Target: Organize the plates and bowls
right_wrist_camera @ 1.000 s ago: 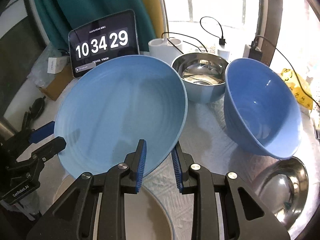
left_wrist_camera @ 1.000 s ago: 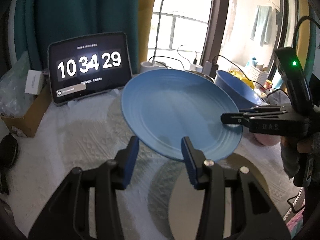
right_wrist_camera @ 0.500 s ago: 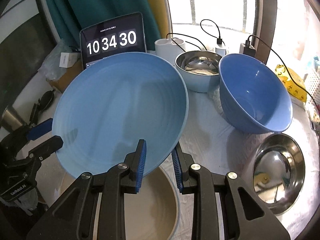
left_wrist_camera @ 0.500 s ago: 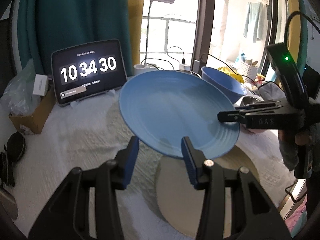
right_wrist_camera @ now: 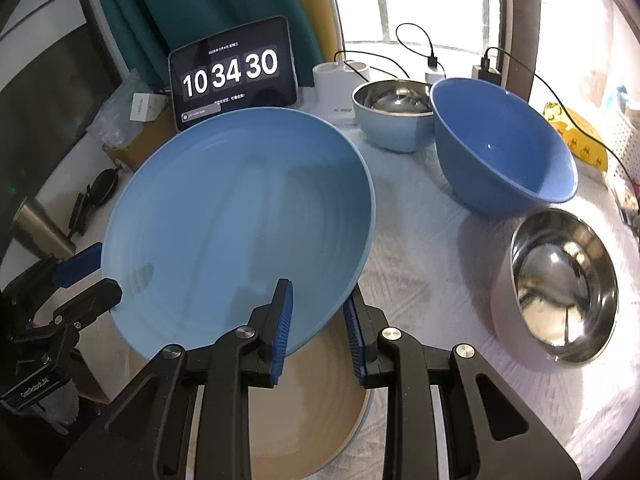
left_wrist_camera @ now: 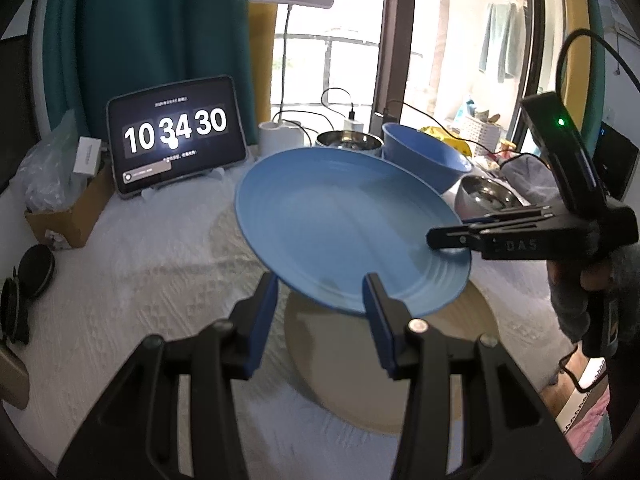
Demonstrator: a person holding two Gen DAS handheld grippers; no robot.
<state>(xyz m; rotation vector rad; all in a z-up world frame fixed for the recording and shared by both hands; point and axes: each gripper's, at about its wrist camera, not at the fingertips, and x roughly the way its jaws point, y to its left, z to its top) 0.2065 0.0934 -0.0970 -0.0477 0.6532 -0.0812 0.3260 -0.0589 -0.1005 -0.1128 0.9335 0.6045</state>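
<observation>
Blue plate (right_wrist_camera: 240,208) above beige plate (right_wrist_camera: 312,412)

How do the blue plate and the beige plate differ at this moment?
The blue plate is held tilted in the air by the right gripper at its rim; the beige plate lies flat on the table beneath it. One is solid blue, the other beige. Both are round with concentric ridges.

A tablet (left_wrist_camera: 176,136) stands propped at the far side of the white textured tablecloth (left_wrist_camera: 140,280), its clock reading 10 34 30 — behind it hangs a teal curtain (left_wrist_camera: 160,32). Left of the tablet sits a cardboard box (left_wrist_camera: 68,216) with a small white carton (left_wrist_camera: 88,156) and clear plastic wrap. Right of it, a white lamp base (left_wrist_camera: 278,136) with cables trailing toward the window.
</observation>
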